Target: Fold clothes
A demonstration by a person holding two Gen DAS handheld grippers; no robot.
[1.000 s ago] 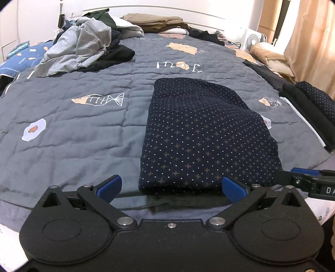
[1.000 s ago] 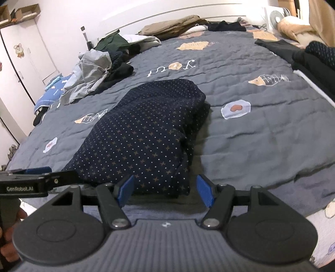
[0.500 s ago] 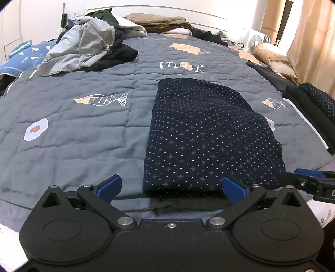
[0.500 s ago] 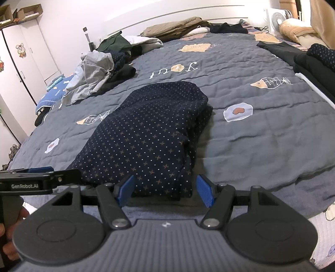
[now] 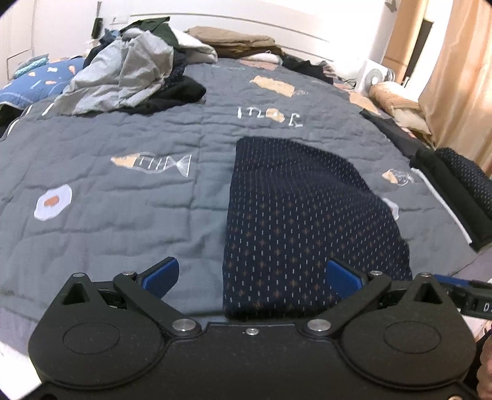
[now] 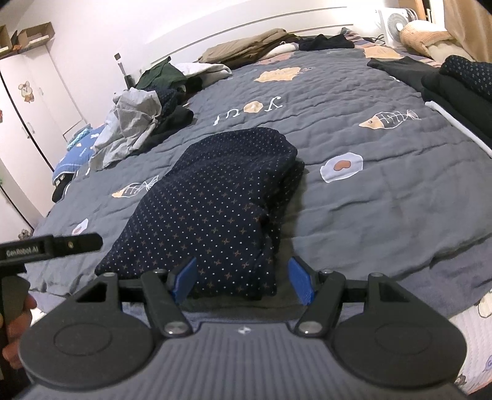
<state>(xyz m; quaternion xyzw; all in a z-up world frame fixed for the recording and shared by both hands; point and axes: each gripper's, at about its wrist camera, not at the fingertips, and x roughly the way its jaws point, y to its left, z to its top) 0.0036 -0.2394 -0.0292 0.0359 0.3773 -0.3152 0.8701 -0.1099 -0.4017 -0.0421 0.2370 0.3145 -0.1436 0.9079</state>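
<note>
On my left, the loose heap of clothes (image 5: pixel 129 80) sits crumpled near the head of the bed (image 5: pixel 107 221), unfolded as far as I can see. My left claw (image 5: pixel 250 275) hangs over the near edge with its blue pads apart and nothing between them.

In the middle lies the navy dotted garment (image 5: pixel 295 215), already doubled into a long, narrow rectangle on the grey quilt, its near end just beyond both claws. I judge it part-folded at least; it could take one more fold along its length, or it may be finished and ready to stack.

My right claw (image 6: pixel 243 281) hovers at that garment's near right corner, pads spread, gripping nothing.

Further right, a folded stack (image 6: pixel 455 83) of dark items rests along the bed's edge, so some pieces lie done while the heap remains.

Nothing blocks the garment itself; the quilt around it is bare. A fan (image 6: pixel 396 23) and beige bundle (image 6: pixel 430 37) stand well beyond.
</note>
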